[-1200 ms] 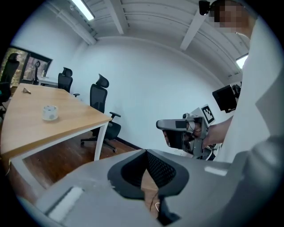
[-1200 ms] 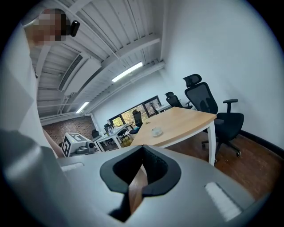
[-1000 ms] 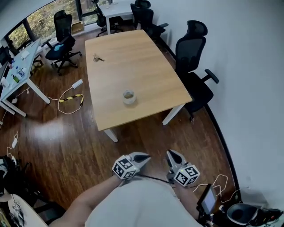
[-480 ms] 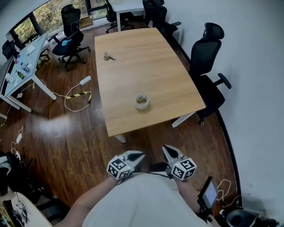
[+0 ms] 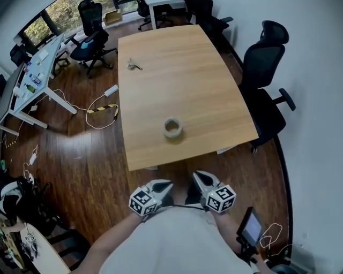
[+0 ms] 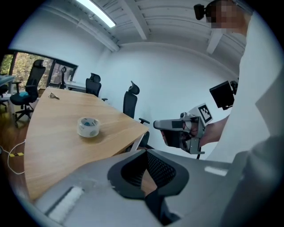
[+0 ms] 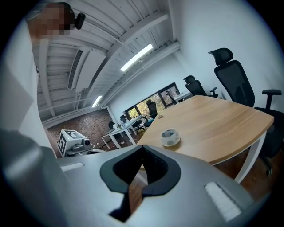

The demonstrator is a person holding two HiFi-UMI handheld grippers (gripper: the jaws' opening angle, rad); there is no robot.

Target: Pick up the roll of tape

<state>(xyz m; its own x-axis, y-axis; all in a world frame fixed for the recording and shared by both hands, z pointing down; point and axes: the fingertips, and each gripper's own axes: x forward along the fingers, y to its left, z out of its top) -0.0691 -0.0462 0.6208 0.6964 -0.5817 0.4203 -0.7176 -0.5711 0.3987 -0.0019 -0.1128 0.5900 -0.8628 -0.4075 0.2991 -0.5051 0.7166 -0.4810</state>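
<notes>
Left hand-held gripper (image 5: 167, 185) and right hand-held gripper (image 5: 198, 175), closed.

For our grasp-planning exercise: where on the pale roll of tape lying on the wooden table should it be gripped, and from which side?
Probably the ring wall of the pale roll of tape: one jaw inside the open core, one outside, coming from above. It lies flat on the light wooden table, core upward, near the person's edge.

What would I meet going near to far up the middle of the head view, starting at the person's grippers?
Left gripper and right gripper, side by side, both shut and empty → near edge of the wooden table → roll of tape → what look like keys → white desk.
</notes>
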